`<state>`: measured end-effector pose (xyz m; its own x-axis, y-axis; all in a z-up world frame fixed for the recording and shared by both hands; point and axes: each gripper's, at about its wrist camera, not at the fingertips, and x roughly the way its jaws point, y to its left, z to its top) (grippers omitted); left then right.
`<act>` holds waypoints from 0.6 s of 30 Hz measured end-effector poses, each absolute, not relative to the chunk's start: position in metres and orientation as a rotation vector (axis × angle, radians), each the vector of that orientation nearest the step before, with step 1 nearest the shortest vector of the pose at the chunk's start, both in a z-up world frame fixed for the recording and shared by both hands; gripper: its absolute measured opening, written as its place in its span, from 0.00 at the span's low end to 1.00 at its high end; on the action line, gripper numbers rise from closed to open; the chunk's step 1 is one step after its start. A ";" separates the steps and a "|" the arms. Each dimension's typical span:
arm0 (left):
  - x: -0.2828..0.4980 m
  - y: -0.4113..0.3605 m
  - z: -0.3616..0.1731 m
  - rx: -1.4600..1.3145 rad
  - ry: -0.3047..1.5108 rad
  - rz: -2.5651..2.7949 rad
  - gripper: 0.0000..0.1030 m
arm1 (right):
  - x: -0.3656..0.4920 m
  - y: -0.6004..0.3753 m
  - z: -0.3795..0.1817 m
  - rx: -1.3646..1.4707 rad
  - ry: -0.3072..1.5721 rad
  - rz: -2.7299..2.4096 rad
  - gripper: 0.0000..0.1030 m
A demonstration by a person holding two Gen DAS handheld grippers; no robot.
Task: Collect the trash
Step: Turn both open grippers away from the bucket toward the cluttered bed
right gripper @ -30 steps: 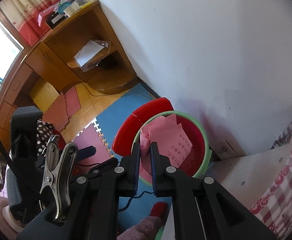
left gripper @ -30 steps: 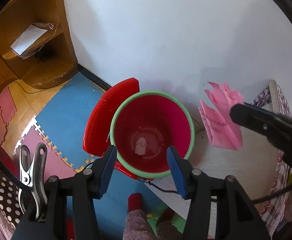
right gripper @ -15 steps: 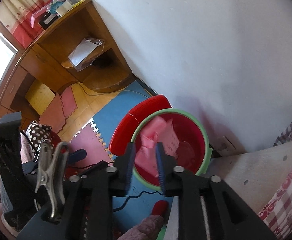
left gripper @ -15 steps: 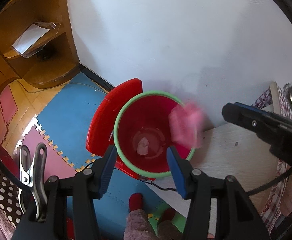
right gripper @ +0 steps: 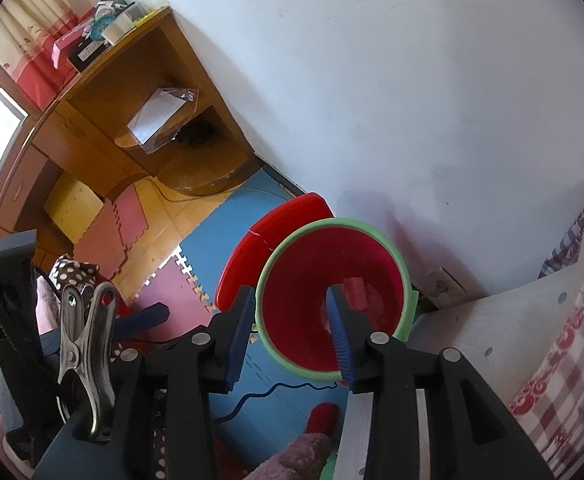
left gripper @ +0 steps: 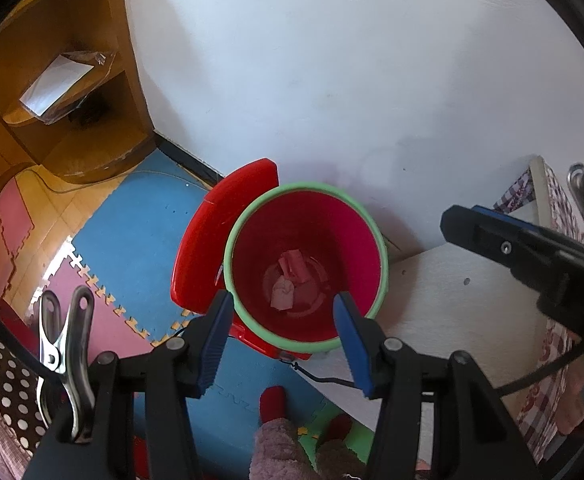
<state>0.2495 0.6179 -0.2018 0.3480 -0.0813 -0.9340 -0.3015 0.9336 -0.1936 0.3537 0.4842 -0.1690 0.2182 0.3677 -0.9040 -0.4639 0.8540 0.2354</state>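
Wall and floor: a white wall (left gripper: 331,80) meets a floor of blue foam mat tiles (left gripper: 144,232), with a wooden shelf unit (left gripper: 64,92) in the corner.

Worktop (left gripper: 463,292): its white edge stands just beside the bin, on the right in the left wrist view.

Bin: a red waste bin with a green rim (left gripper: 383,256) stands on the floor against the wall, its red lid (left gripper: 220,232) tipped open on the side away from the worktop.

My right tool (right gripper: 292,320): it hangs above the bin mouth and its jaws are opening, with nothing between them.

My left tool (left gripper: 282,320): spread about halfway and empty, it points down into the same bin.

Trash: a pink paper (left gripper: 293,266) lies on the bin floor, touching a small pale crumpled scrap (left gripper: 283,294) nearer my left tool.

Step in hand: I judge this the release of one piece, with the paper already down in the bin.

Next move: I would lift my right tool clear of the rim and turn toward the worktop for further trash. None is visible there from either wrist, so I must look before reaching.
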 end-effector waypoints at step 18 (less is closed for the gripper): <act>0.225 0.606 -0.163 -0.337 1.158 0.127 0.53 | 0.307 0.460 -0.115 -0.003 1.131 0.566 0.37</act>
